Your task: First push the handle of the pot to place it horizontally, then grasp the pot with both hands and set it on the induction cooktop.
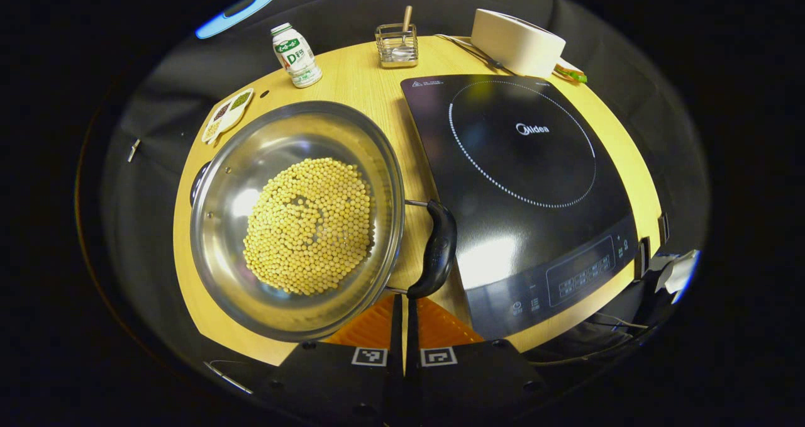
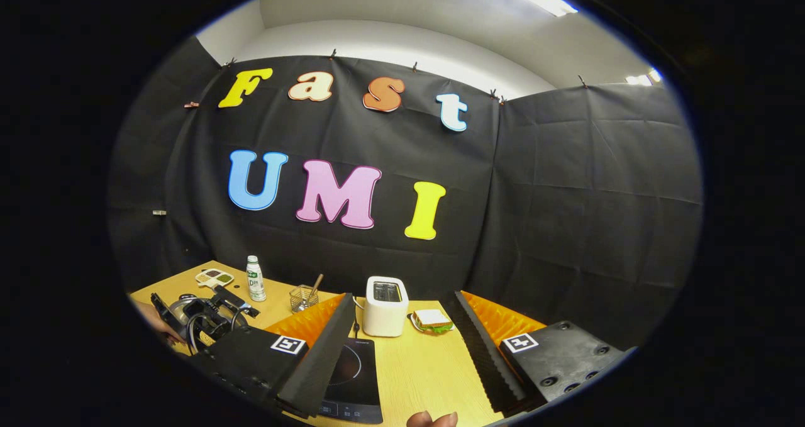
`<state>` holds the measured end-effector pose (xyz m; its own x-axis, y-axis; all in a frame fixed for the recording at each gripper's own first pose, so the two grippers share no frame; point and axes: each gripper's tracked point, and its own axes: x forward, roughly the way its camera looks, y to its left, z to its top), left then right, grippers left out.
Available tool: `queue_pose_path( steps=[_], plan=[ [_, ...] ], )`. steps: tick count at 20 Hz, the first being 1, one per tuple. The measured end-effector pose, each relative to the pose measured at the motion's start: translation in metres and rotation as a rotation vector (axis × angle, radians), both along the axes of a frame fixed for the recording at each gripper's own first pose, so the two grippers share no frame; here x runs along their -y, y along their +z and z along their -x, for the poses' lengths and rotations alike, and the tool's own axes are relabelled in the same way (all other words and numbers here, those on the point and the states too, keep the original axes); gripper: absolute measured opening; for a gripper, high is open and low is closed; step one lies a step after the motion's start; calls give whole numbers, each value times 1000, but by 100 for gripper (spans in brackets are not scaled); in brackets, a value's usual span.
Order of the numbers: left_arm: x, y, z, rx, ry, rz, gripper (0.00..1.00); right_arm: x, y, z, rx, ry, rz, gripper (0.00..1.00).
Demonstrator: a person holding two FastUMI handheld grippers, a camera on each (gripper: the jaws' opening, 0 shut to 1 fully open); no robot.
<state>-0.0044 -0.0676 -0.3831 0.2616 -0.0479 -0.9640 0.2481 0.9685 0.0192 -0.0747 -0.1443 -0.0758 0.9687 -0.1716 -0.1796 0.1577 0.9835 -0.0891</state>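
Observation:
In the left gripper view a steel pot (image 1: 295, 219) holding yellow beans sits on the wooden table (image 1: 368, 94), left of the black induction cooktop (image 1: 522, 175). The pot's black handle (image 1: 437, 248) juts from its right side, between pot and cooktop. My left gripper (image 1: 402, 301) is shut, and its tips touch the near end of that handle. In the right gripper view my right gripper (image 2: 401, 296) is open and held above the table with nothing between its fingers. That view also has the left gripper (image 2: 210, 317) far left, over the partly hidden pot (image 2: 179, 307).
Along the table's back edge stand a small bottle (image 1: 295, 55), a wire basket (image 1: 397, 45) and a white toaster (image 1: 517, 42). A divided dish (image 1: 227, 114) lies behind the pot. A sandwich (image 2: 432, 320) sits beside the toaster (image 2: 385, 305). A hand (image 2: 154, 323) holds the left gripper.

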Motion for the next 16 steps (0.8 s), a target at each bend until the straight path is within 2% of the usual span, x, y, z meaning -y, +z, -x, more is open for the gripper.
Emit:
queue_pose_path(
  steps=[10, 16],
  plan=[
    [21, -1, -56, 42, 57, -23, 5, 29, -15, -14, -15, -3, -14, 98],
    [29, -2, -89, 68, 116, 12, 5, 36, -28, -29, -41, -2, -12, 98]
  ],
)
